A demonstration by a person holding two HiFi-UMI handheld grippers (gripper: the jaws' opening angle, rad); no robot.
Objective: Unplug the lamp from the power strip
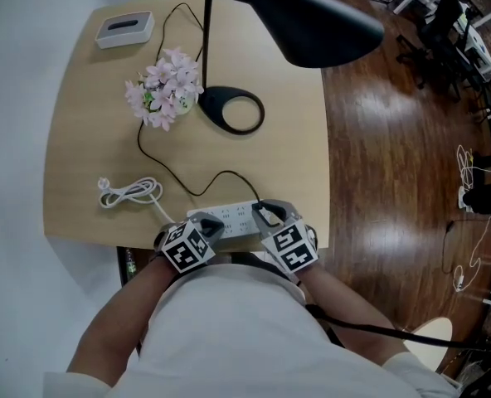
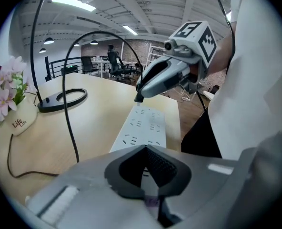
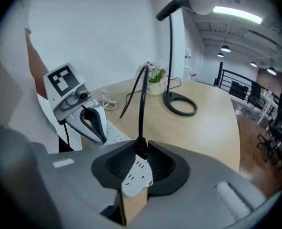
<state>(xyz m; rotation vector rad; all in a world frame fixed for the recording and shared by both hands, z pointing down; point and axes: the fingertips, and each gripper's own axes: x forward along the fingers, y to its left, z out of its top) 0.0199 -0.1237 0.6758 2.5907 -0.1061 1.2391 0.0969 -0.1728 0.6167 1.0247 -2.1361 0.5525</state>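
A white power strip [image 1: 233, 218] lies along the table's near edge. The black lamp [image 1: 312, 15] stands on a ring base [image 1: 212, 102], and its black cord [image 1: 175, 177] runs to a plug [image 3: 141, 147] at the strip's right end. My right gripper [image 1: 266, 214] is shut on that plug, seen close up in the right gripper view [image 3: 141, 151] and from the left gripper view [image 2: 140, 97]. My left gripper [image 1: 204, 226] is shut, its tips [image 2: 148, 149] down on the strip's left end [image 2: 143, 128].
A coiled white cable [image 1: 129, 193] lies left of the strip. Pink flowers in a white pot [image 1: 167, 89] stand beside the lamp base, with a small white box [image 1: 125, 29] at the far left corner. Wooden floor and office chairs [image 1: 444, 23] are to the right.
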